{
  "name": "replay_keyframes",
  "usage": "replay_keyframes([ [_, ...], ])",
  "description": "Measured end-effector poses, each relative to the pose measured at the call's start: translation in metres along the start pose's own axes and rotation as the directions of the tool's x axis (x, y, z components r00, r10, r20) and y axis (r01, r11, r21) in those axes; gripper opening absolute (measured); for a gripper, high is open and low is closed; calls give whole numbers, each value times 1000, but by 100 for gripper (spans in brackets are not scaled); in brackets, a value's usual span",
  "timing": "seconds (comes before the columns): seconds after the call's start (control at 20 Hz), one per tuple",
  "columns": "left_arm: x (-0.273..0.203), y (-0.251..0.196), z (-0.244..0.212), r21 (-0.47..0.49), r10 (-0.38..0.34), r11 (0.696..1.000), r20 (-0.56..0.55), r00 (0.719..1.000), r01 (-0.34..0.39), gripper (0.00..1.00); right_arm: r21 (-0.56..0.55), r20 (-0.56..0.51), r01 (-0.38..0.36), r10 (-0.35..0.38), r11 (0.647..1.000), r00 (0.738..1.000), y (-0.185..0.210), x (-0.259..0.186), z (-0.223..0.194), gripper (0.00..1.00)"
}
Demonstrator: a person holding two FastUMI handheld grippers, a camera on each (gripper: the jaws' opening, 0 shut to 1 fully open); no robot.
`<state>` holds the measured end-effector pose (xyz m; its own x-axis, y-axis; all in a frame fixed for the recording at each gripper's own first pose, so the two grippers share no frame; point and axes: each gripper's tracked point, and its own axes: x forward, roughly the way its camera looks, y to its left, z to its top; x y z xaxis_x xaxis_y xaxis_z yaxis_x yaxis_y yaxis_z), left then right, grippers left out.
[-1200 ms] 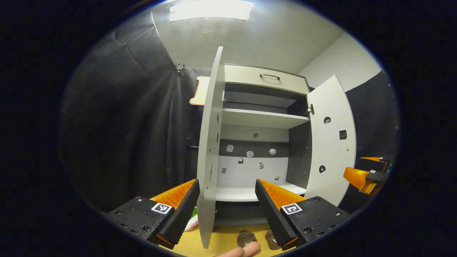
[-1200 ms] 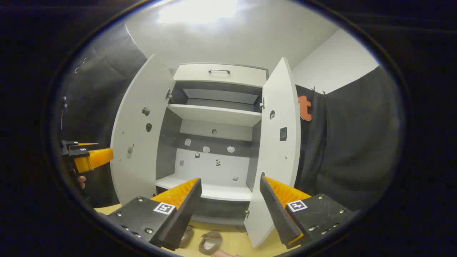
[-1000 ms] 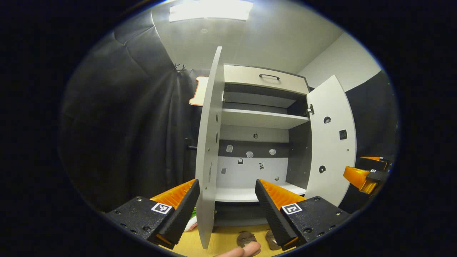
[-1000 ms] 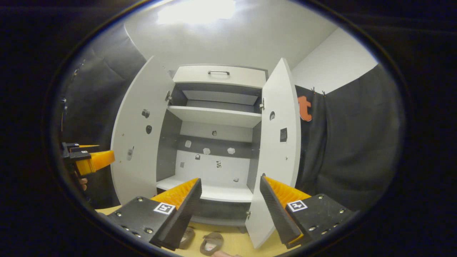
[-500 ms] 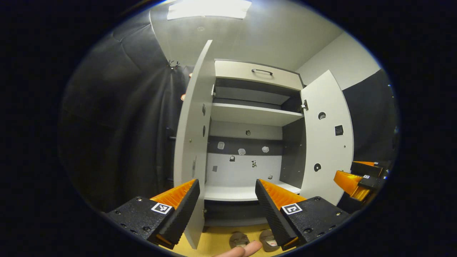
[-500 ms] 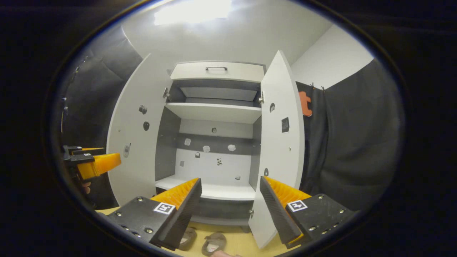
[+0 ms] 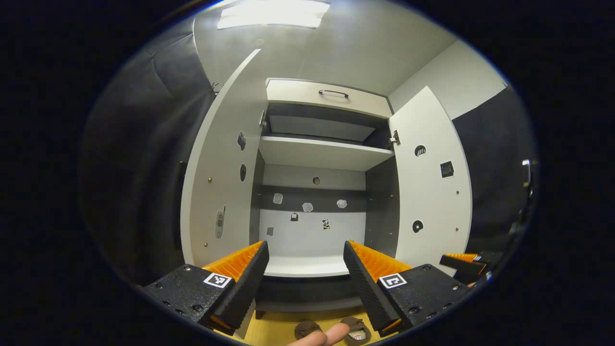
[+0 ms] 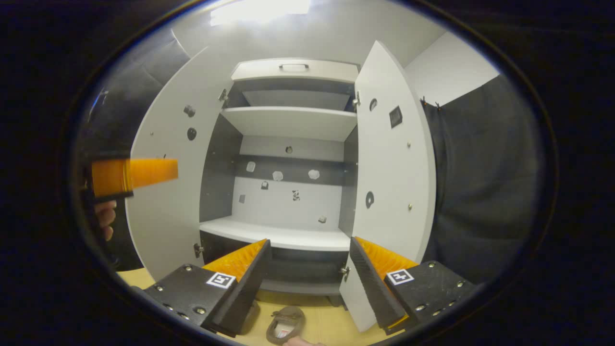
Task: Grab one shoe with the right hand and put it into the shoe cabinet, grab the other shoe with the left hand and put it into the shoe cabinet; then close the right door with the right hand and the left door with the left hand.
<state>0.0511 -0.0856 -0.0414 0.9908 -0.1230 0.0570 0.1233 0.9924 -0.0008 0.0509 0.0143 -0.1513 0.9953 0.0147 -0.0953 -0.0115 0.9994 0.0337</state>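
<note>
Black cloth walls frame the shoe cabinet (image 8: 288, 158), both doors swung open, while two shoes (image 8: 285, 324) are seen on the floor before it; both grippers (image 7: 305, 269) (image 8: 310, 269) are held wide and empty, so a downward reach is called for.

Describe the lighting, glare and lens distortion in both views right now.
Left gripper view: the ceiling light is blown out at the top, and the fisheye bows the shoe cabinet's left door and right door outward. Right gripper view: the same light glares white, the cabinet interior is evenly lit, and the left gripper looks smeared by motion blur.
</note>
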Motion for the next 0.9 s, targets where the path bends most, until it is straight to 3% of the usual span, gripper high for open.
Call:
replay_keyframes([
  [0.05, 1, -2, -1, 0, -4, 1000, 13, 1000, 4, 96, 9, -36, -3, 3, 1000, 999, 2, 3, -25, 94],
  [0.2, 9, -13, -6, 8, -28, 1000, 52, 998, 28, 95, 24, -150, 1, 3, 1000, 989, 7, 11, -92, 98],
  [0.35, 22, -16, -30, -22, -49, 999, 27, 998, 49, 96, 12, -277, -29, 31, 1000, 960, 21, 11, -161, 99],
  [0.6, 43, 3, -74, -77, -37, 997, -48, 998, 33, 97, 58, -493, -54, 75, 997, 867, 41, 9, -265, 99],
  [0.8, 51, 10, -80, -55, -56, 997, -56, 997, 53, 96, 78, -566, -87, 116, 993, 816, 64, 5, -302, 99],
  [0.9, 53, 16, -78, -26, -64, 998, -46, 997, 63, 96, 54, -603, -77, 94, 996, 792, 66, 9, -323, 99],
])
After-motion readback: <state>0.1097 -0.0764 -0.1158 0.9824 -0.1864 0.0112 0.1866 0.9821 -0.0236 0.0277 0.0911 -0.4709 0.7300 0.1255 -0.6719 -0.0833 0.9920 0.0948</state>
